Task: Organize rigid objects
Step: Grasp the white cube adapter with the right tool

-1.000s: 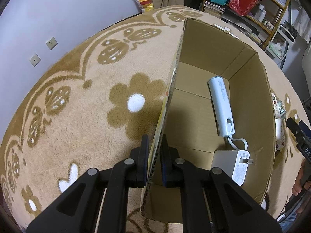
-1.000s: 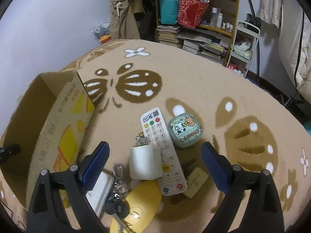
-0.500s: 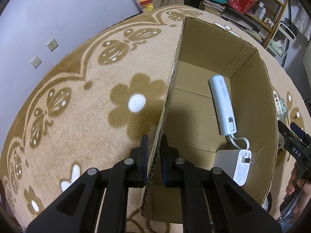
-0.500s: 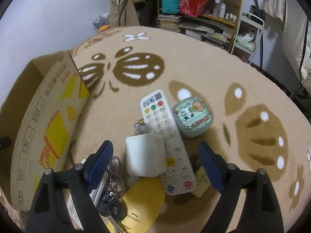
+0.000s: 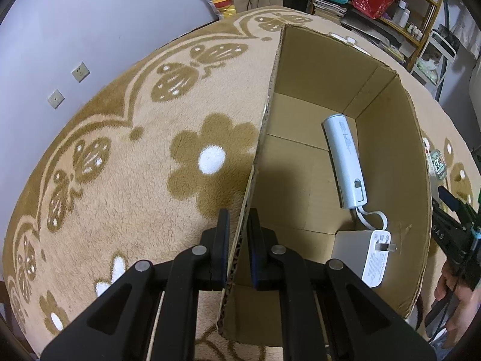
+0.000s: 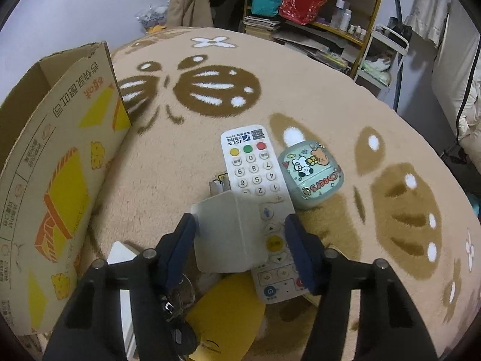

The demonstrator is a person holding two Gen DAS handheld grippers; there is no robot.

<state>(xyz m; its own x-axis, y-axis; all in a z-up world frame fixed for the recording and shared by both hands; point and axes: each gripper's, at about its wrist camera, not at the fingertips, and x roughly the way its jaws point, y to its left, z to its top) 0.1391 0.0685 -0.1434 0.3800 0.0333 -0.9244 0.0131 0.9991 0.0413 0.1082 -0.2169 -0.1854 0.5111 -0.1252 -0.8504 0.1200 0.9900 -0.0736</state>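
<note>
Right claw (image 6: 240, 252): lower than a second ago and nearer the pile; jaws closing around the white charger block (image 6: 228, 234), left pad at or almost at its side, right pad not yet on it, a gap showing.
Left claw (image 5: 237, 240): pinched on the near wall of the cardboard box (image 5: 261, 162), unmoved over the last second, steadying it.
Meaning for task: judged a pick in progress; block likely bound for the box.
Block position: on the carpet (image 6: 300, 84), lying over the lower part of the white remote (image 6: 255, 168); keys (image 6: 177, 307) and yellow disc (image 6: 225, 310) just beneath.
Already boxed: white power bank (image 5: 345, 162) and white plug adapter (image 5: 369, 255) against the right wall.
Edges: right pad close over remote buttons; may nudge it.
Open room: box floor bare on its left half; carpet clear between pile and box.
Other: green cartoon case (image 6: 309, 174) beside the remote.
</note>
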